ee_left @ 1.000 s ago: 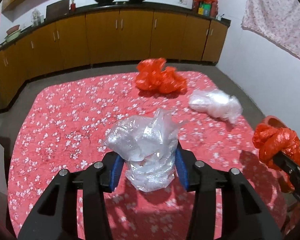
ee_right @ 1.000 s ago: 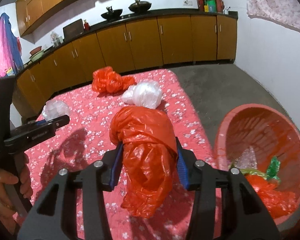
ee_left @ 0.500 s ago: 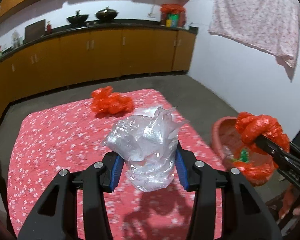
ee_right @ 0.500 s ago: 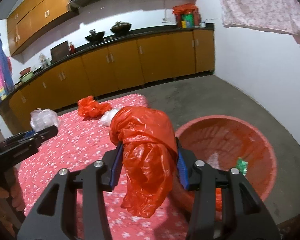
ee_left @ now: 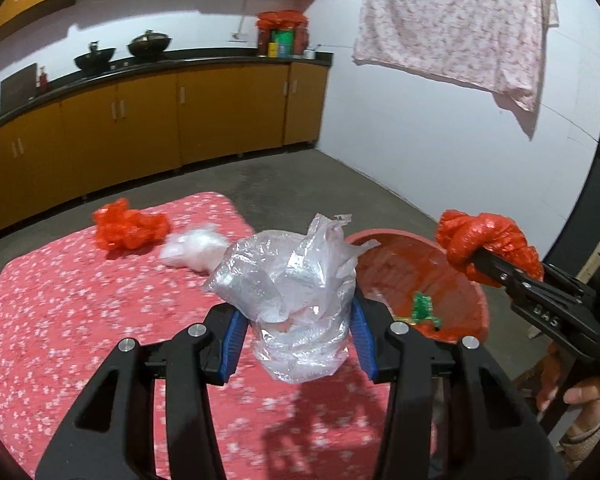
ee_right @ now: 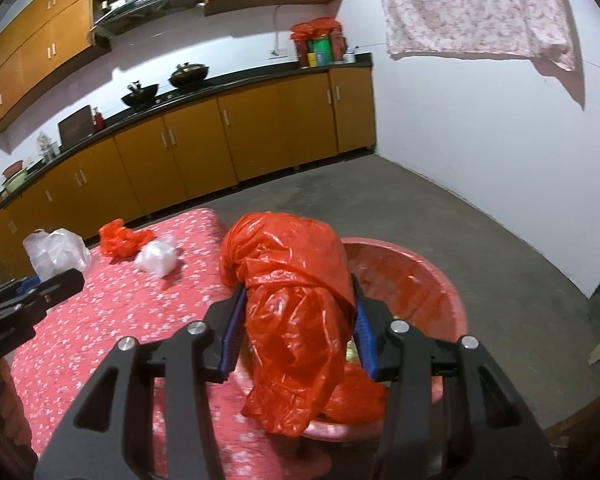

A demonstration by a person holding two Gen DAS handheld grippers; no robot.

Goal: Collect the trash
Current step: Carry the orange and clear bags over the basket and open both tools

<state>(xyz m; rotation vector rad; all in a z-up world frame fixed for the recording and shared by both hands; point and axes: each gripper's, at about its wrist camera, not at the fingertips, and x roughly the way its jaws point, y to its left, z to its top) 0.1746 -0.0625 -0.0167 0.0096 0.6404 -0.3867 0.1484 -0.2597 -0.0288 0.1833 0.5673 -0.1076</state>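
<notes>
My left hand-held gripper (ee_left: pixel 296 344) is clamped about halfway closed on a crumpled clear plastic bag (ee_left: pixel 288 300), held above the red flowered surface (ee_left: pixel 80 320), just beside the red basin (ee_left: pixel 452 280). My right hand-held gripper (ee_right: pixel 298 336) pinches a bunched red plastic bag (ee_right: pixel 292 304) the same way, hanging over the basin's near rim (ee_right: pixel 440 280). Back on the surface lie another red bag (ee_left: pixel 130 230) and a white bag (ee_left: pixel 190 248), close together.
</notes>
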